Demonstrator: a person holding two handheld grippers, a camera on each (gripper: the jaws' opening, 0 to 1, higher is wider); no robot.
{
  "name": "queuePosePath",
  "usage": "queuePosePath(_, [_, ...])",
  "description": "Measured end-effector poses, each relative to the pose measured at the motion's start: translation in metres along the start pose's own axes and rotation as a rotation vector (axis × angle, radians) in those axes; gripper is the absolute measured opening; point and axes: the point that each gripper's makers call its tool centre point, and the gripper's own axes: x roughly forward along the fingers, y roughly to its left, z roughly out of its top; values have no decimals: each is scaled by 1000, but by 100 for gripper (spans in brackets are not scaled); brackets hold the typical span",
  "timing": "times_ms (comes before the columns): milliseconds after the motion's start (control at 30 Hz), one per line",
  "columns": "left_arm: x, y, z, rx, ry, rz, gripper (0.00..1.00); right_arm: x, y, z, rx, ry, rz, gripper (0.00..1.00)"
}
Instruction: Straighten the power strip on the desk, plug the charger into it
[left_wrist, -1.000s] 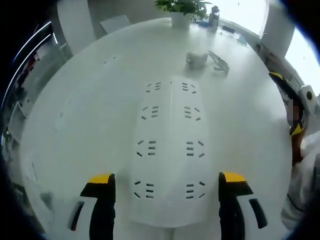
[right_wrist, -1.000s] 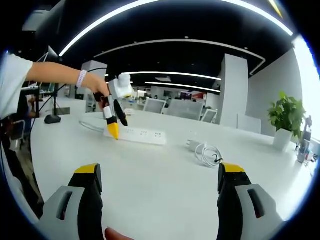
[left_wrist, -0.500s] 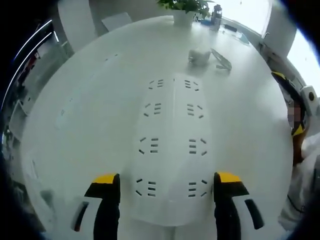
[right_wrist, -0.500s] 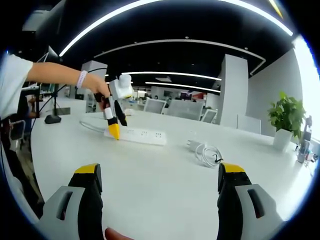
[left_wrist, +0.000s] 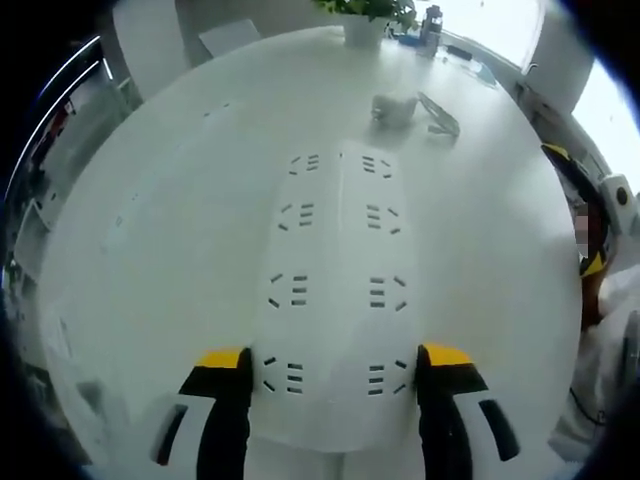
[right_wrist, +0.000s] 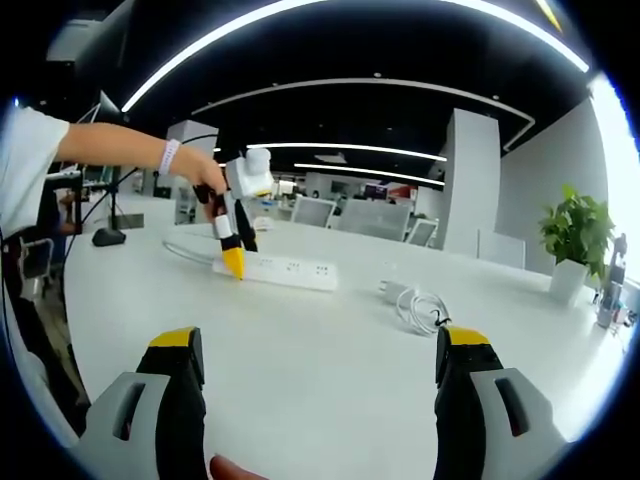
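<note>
Left gripper (left_wrist: 330, 365): jaws apart, straddling near end of power strip (left_wrist: 333, 290), tips just beside its edges; contact unclear. Step: straightening, grip not yet made. Next: close on strip end, rotate.

Right gripper (right_wrist: 318, 350): jaws wide, empty, above desk (right_wrist: 330, 350). Charger (right_wrist: 418, 305) with coiled cable right of strip.

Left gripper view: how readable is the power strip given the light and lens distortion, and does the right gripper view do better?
Left gripper view: the white power strip nearly blends into the white desk, bulged by the fisheye, window glare at upper right. Right gripper view: the strip is small but distinct, with a dark ceiling and bright light strips above.
</note>
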Motion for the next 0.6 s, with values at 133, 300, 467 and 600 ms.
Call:
queuePosePath(133, [0,-1,0,13,6,1,68,0,0,0,0,0,1,96])
queuePosePath(300, [0,-1,-1,34,21,-5,67,-1,0,0,0,-2,1,96])
queuePosePath(467, [0,-1,-1,48,33,-16,67,-2,-1,-1,1,-2,-2,96])
queuePosePath(600, [0,-1,0,61,39,-20,67,-3,-1,-2,1,-1,-2,96])
